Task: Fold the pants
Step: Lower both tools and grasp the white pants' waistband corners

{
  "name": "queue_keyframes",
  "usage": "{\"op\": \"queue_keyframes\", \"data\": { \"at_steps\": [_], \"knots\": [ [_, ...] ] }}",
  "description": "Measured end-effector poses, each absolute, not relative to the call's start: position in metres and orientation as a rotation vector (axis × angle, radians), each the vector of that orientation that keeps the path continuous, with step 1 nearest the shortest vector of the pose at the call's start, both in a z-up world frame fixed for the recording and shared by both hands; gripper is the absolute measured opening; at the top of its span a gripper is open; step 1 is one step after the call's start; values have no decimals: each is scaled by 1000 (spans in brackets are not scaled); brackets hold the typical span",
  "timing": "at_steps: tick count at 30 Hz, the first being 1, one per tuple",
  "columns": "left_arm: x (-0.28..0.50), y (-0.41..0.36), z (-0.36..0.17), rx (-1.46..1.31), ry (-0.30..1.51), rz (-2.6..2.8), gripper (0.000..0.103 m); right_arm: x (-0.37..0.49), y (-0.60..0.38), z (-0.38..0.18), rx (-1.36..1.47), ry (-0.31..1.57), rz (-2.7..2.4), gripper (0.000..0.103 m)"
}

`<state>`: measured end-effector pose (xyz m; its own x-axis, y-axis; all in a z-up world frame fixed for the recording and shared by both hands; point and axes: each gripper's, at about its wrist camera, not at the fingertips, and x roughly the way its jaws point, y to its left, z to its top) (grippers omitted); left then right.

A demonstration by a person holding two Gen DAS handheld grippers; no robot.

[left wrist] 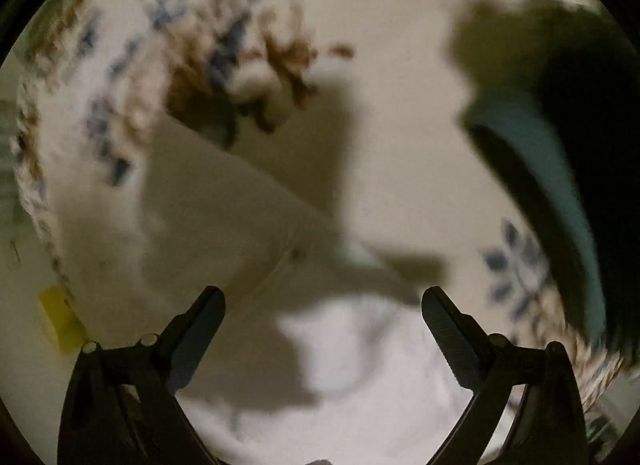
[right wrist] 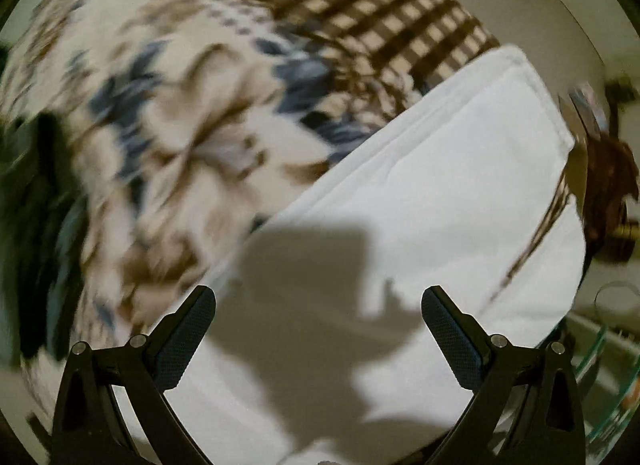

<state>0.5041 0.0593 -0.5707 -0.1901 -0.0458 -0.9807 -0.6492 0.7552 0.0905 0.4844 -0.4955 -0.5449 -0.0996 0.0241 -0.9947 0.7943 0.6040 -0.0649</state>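
White pants (right wrist: 440, 169) look partly folded on patterned blanket (right wrist: 168, 137); left gripper (left wrist: 323, 307) and right gripper (right wrist: 319, 305) both wide open, empty, over pants; more folds likely left

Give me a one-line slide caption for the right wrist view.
Right gripper, jaws open and empty, above folded white pants lying on a floral bedspread; image motion-blurred.

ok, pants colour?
Plain white pants, no pattern; clearest in the right wrist view.
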Motion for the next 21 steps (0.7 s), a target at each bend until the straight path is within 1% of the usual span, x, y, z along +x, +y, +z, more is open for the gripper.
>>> {"op": "queue_keyframes", "data": {
  "at_steps": [3,5,6,7,9,10,11,12,13,14,15,16,17,21],
  "knots": [
    [502,69,-585,-657,1685,651,100,488,-516,-576,786,1552,-816,103],
    [500,69,-577,-677,1610,671,99,490,-527,-592,823,1547,-850,103],
    [497,66,-568,-676,1553,665,91,488,-533,-598,839,1543,-872,103],
    [495,61,-557,-660,1500,647,68,489,-536,-604,850,1543,-885,103],
    [488,53,-544,-627,1472,621,44,490,-540,-617,885,1543,-900,103],
    [483,52,-540,-625,1466,618,34,490,-540,-620,901,1541,-900,100],
    [474,51,-533,-634,1451,613,28,489,-539,-623,913,1536,-897,93],
    [466,50,-527,-632,1438,601,17,489,-537,-625,915,1533,-895,88],
    [459,51,-521,-635,1428,579,15,488,-536,-626,910,1529,-891,72],
    [450,49,-513,-645,1406,536,13,487,-533,-626,899,1525,-887,50],
    [440,47,-504,-650,1381,497,11,487,-529,-625,881,1521,-879,37],
    [432,45,-496,-652,1360,463,11,485,-525,-624,881,1510,-862,15],
    [421,43,-485,-661,1341,424,10,483,-520,-622,881,1499,-840,8],
    [378,45,-451,-693,1268,323,10,479,-501,-602,832,1461,-784,5]
  ]
}}
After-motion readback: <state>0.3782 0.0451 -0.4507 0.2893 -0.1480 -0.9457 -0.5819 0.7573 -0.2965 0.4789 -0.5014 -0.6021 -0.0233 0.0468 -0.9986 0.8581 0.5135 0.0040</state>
